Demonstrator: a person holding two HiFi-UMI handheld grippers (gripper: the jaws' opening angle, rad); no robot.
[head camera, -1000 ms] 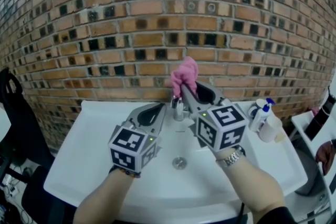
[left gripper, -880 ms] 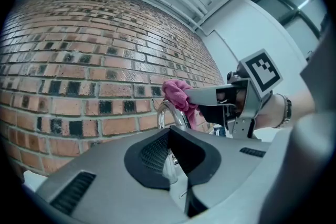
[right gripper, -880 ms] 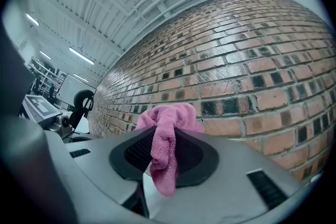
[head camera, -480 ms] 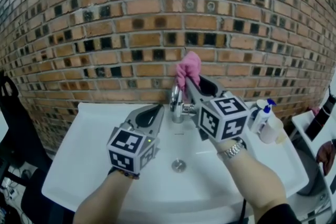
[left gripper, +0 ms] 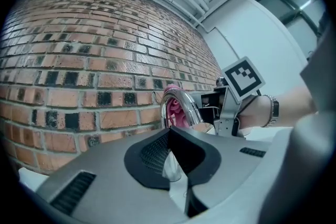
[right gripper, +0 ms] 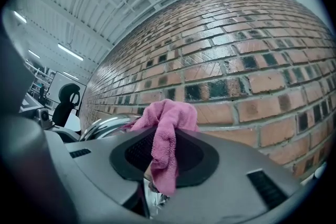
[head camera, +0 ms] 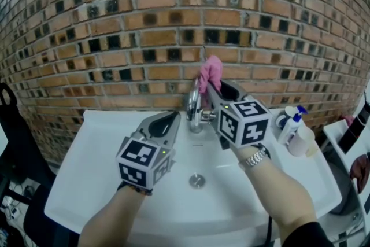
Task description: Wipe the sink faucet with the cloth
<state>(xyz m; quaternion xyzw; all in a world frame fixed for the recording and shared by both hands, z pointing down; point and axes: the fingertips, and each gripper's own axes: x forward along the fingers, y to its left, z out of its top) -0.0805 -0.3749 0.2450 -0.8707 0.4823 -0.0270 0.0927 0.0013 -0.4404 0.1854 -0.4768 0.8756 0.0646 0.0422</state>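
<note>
A chrome faucet [head camera: 193,106] curves up at the back of the white sink [head camera: 98,165], against the brick wall. My right gripper [head camera: 210,89] is just right of the spout. Its jaws are closing, with the pink cloth [head camera: 210,71] clamped between them and bunched above the tips. In the right gripper view the pink cloth [right gripper: 166,136] hangs down between the pads, and the faucet [right gripper: 103,126] shows to the left. My left gripper [head camera: 174,120] is shut and empty, in front of the faucet and slightly left of it. The spout [left gripper: 181,105] stands ahead of it in the left gripper view.
The drain [head camera: 197,180] is in the middle of the basin, below both grippers. A soap dispenser and a bottle [head camera: 293,131] stand on the sink's right rim. The brick wall [head camera: 115,37] rises close behind the faucet. A black chair [head camera: 14,142] is at the far left.
My right gripper has carried the cloth a little to the right and toward the wall, so more of the spout shows. The left gripper has stayed put.
</note>
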